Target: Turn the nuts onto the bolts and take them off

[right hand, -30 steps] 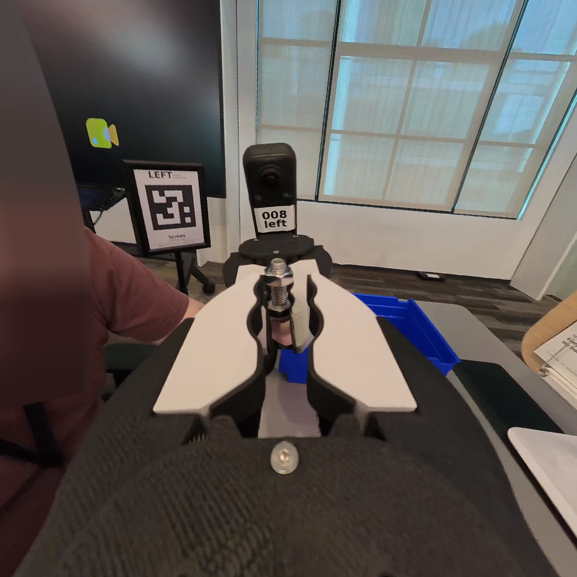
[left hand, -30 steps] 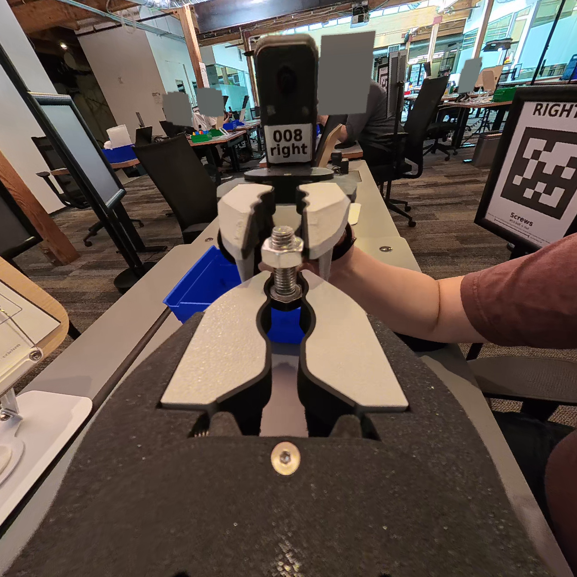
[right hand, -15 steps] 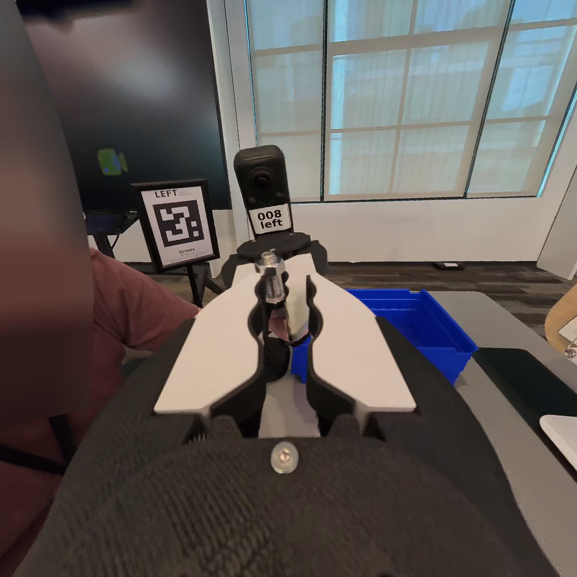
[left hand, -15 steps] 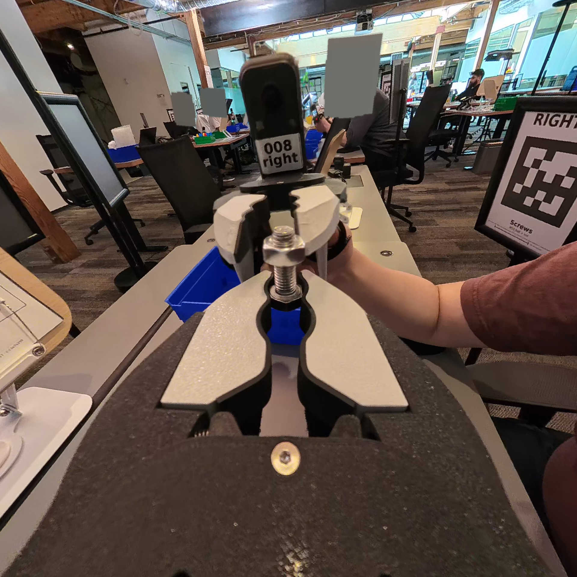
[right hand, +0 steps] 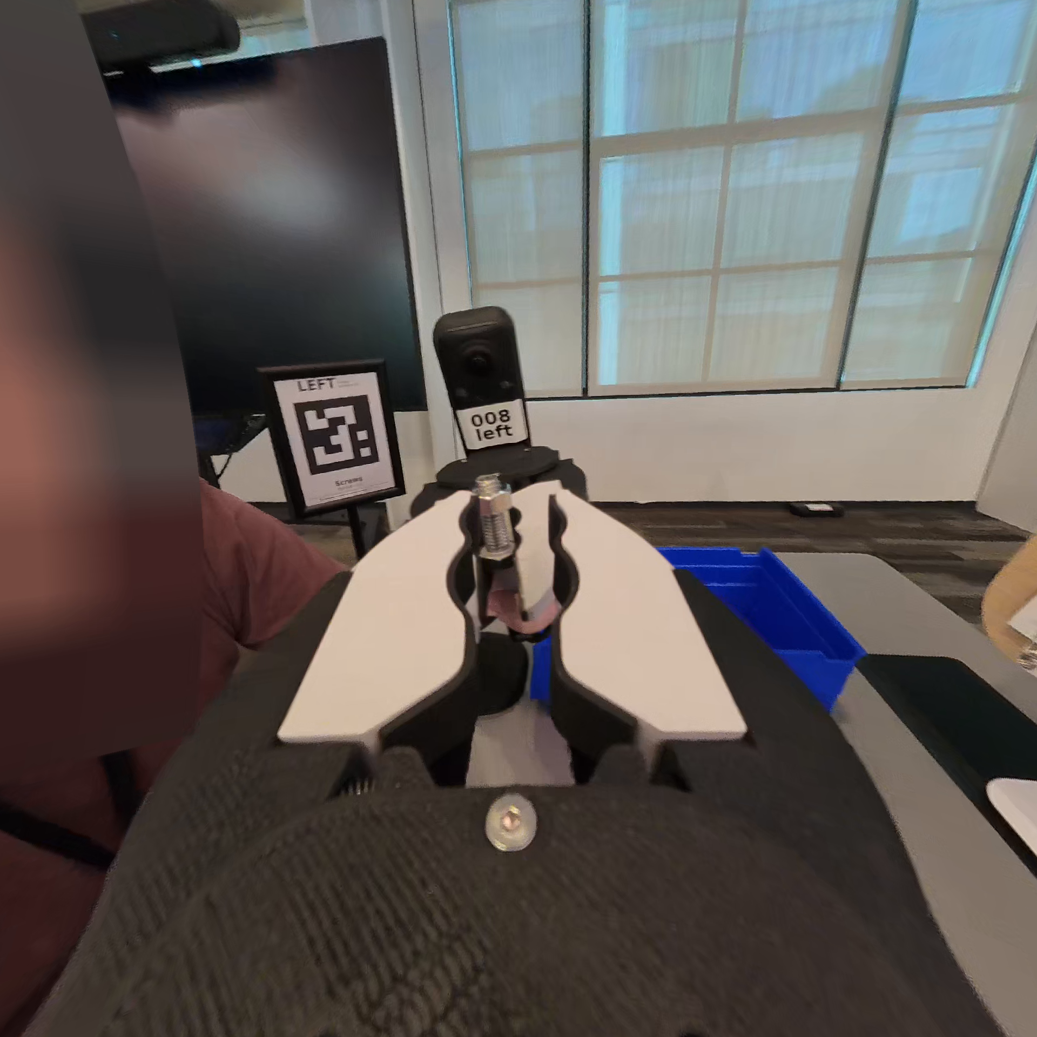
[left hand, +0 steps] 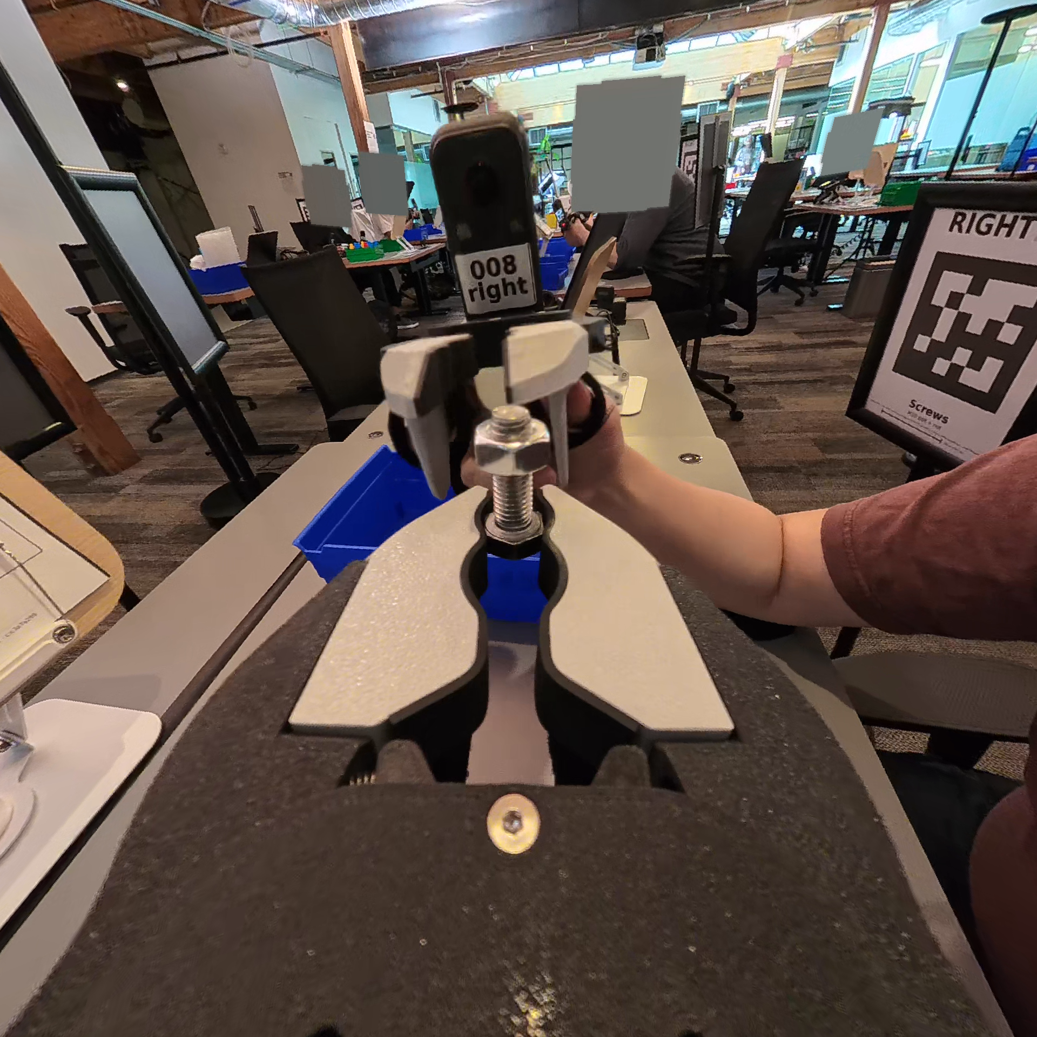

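Note:
A steel bolt [left hand: 512, 505] stands upright with a hex nut [left hand: 510, 448] threaded near its top. My left gripper [left hand: 512, 524] is shut on the bolt's lower end. My right gripper [left hand: 498, 482] faces it from beyond, held by a hand, its two fingers apart on either side of the nut. In the right wrist view the bolt [right hand: 494, 530] and nut [right hand: 491, 498] sit between the open fingers of my right gripper [right hand: 510, 496], close to the left finger. The left gripper's finger [right hand: 530, 583] shows behind.
A blue bin [left hand: 365, 522] sits on the grey table [left hand: 662, 415] under the grippers; it also shows in the right wrist view [right hand: 785, 611]. The person's arm [left hand: 718, 544] reaches in from the right. Framed marker signs [left hand: 954, 336] [right hand: 336, 432] stand beside the table. Spacing between my two grippers at the tips: around 4 cm.
The right gripper has tilted and shifted sideways around the nut, so the bolt now sits nearer its left finger. The left gripper has kept its hold on the bolt.

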Available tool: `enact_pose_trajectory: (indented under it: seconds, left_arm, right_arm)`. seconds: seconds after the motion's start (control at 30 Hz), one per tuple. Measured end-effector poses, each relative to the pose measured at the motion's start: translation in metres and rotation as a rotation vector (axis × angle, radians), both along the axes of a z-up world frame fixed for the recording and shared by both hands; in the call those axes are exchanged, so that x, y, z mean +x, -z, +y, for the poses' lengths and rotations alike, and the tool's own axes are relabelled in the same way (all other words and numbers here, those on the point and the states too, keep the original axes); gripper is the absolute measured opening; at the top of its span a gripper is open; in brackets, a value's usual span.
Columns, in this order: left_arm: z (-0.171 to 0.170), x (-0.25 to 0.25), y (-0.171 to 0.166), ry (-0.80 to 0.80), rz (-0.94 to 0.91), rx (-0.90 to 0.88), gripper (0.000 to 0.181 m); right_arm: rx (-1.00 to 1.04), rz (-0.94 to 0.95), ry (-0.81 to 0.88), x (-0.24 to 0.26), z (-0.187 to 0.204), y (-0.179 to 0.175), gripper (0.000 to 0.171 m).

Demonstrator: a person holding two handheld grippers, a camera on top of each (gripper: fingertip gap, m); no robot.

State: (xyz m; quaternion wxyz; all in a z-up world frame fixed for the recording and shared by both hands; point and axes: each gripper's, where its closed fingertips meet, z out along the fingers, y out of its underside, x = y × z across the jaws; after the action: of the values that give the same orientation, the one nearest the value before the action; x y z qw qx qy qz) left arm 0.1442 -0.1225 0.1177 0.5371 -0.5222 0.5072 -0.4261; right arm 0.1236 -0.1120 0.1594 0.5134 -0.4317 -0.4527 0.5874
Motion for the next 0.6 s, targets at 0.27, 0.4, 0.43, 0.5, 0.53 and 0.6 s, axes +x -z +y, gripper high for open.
enact_pose_trajectory:
  seconds: [0.27, 0.4, 0.43, 0.5, 0.53, 0.6]
  left_arm:
    - [-0.002, 0.004, 0.004, 0.004, 0.017, 0.004, 0.013]
    - [0.001, 0.0, 0.001, 0.006, 0.003, -0.01, 0.013]
    - [0.002, 0.0, 0.001, 0.005, 0.001, -0.014, 0.013]
    - [0.004, -0.001, 0.001, -0.005, 0.002, -0.008, 0.013]
    - [0.003, 0.0, 0.002, 0.0, 0.007, -0.01, 0.013]
    - [0.001, 0.002, 0.003, 0.008, 0.008, -0.007, 0.013]
  right_arm:
    - [0.075, -0.087, 0.022, -0.017, -0.008, 0.012, 0.031]
    - [0.014, -0.044, 0.041, -0.007, 0.004, 0.007, 0.021]
    - [0.024, -0.043, 0.029, -0.008, 0.0, 0.006, 0.022]
    - [0.048, -0.051, 0.002, -0.012, -0.009, 0.006, 0.025]
    - [0.059, -0.056, 0.001, -0.015, -0.012, 0.006, 0.026]
    - [0.068, -0.072, 0.011, -0.019, -0.012, 0.009, 0.026]
